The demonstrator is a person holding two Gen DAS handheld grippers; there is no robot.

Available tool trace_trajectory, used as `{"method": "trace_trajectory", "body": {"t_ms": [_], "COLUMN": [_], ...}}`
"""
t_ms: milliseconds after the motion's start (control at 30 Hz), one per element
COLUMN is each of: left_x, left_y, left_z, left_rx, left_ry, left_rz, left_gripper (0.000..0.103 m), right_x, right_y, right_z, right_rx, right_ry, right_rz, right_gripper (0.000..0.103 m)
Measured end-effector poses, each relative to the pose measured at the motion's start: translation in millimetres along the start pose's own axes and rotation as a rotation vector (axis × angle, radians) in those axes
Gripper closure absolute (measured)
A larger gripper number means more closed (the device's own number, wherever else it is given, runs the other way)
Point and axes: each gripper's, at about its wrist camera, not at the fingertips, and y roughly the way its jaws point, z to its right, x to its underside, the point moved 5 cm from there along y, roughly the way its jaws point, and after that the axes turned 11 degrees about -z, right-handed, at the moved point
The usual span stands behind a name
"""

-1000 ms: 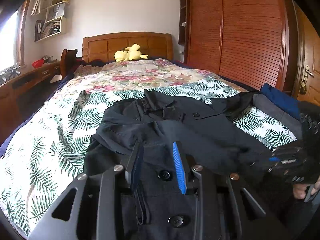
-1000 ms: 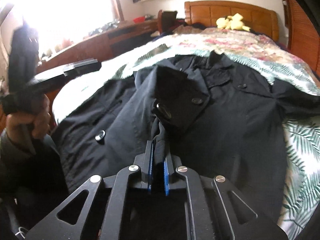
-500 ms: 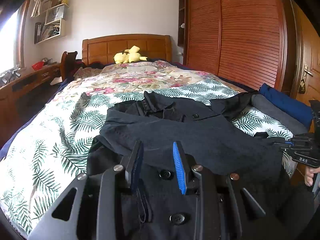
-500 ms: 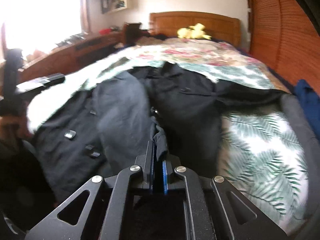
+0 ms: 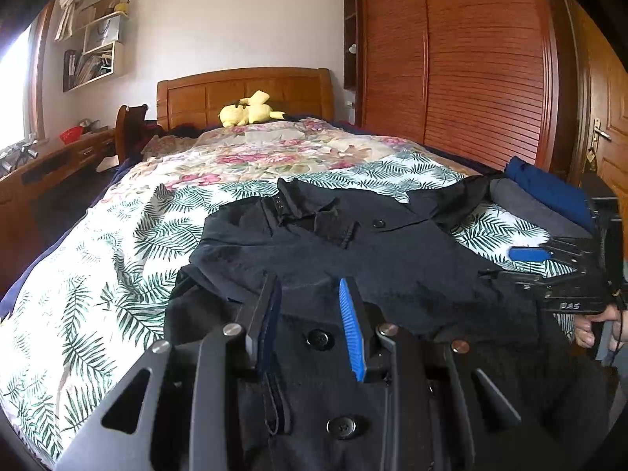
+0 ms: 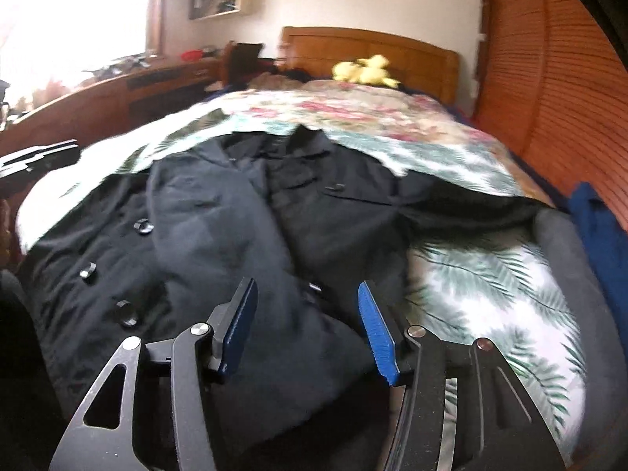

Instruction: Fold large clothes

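Dark coat (image 5: 353, 259) sprawls across the foot of the leaf-print bedspread (image 5: 117, 259), collar toward the headboard, one side already laid over the middle. It looks heavy and limp, likely to sag and slide rather than hold a crease, so I judge hems, sleeve ends and the buttoned edge the best holds. My left gripper (image 5: 310, 325) hovers part-open over the front buttons, gripping nothing; my right gripper (image 6: 308, 325) is opening, cloth lying loose beneath.

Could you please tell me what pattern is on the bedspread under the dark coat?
The bedspread has green palm leaves on white under the coat; clearest in the left wrist view.
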Motion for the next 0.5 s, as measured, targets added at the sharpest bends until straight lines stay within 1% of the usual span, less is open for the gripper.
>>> {"method": "trace_trajectory", "body": {"t_ms": [100,167,267,333,400,500], "left_x": [0.7,2.6,6.0,8.9,10.9,9.8], "left_y": [4.1,7.5,13.1,16.2,16.3,11.9], "left_z": [4.6,6.8,11.5,14.2,16.8,21.4], "left_rx": [-0.007,-0.014,-0.022,-0.027,-0.009,-0.010], "left_ry": [0.006,0.007,0.010,0.011,-0.003,-0.007], "left_rz": [-0.005,-0.012,-0.027,-0.042,-0.058,-0.068], "left_gripper": [0.074,0.074,0.074,0.074,0.074,0.074], "right_x": [-10.3,-14.3,-14.6,-10.7,-5.9,-2.7], "right_y": [18.3,34.3,60.3,76.8,89.0,95.2], "right_z": [-13.6,-22.4,-28.8,-28.6,-27.2,-25.5], "right_rx": [-0.041,-0.097,-0.141,-0.150,-0.161,-0.188], "right_ry": [-0.035,-0.055,-0.068,-0.071,-0.075,-0.067], "right_rz": [-0.018,-0.053,-0.104,-0.144,-0.173,-0.167], "right_gripper": [0.049,0.049,0.049,0.049,0.048,0.048]}}
